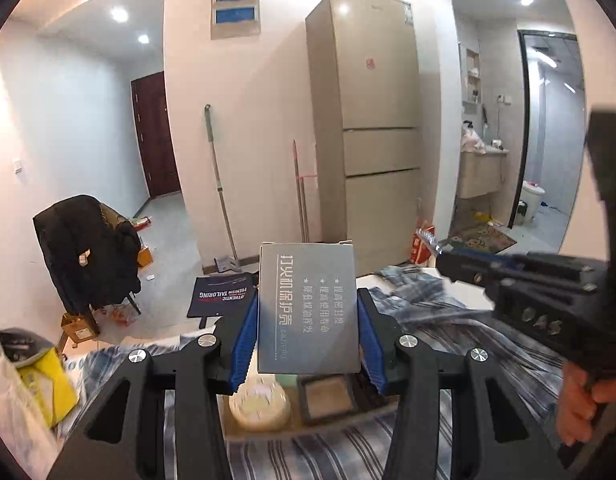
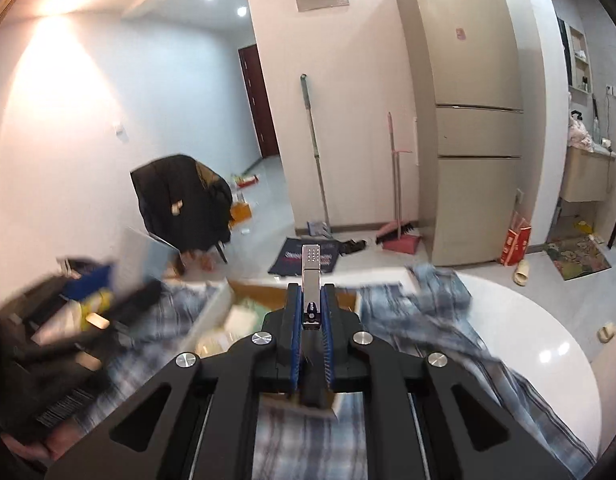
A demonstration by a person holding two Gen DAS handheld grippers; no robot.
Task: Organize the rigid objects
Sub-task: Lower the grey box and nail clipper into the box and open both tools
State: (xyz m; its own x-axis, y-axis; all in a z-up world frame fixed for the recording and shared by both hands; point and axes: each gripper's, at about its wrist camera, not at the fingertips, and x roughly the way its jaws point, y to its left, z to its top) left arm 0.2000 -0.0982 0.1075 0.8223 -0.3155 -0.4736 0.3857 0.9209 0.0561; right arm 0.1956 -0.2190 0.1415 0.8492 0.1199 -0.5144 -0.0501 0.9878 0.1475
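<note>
My left gripper [image 1: 307, 312] is shut on a grey box with white Chinese print [image 1: 307, 308] and holds it upright above a cardboard storage box [image 1: 264, 430]. In that box lie a round pale tin [image 1: 260, 402] and a dark square case [image 1: 327, 398]. My right gripper [image 2: 311, 300] is shut on a silver nail clipper [image 2: 311, 280] that sticks out past the blue pads. It hovers over the same storage box [image 2: 228, 312]. The right gripper also shows in the left wrist view [image 1: 519, 292], with the clipper's tip [image 1: 425, 238]. The grey box shows blurred in the right wrist view [image 2: 144, 254].
A blue striped cloth [image 1: 487, 344] covers a round white table [image 2: 527, 340]. A plastic bag with a yellow item [image 1: 32, 380] lies at the left. A chair with a black coat [image 1: 88, 256], a beige fridge [image 1: 371, 128], a mop and a broom stand beyond.
</note>
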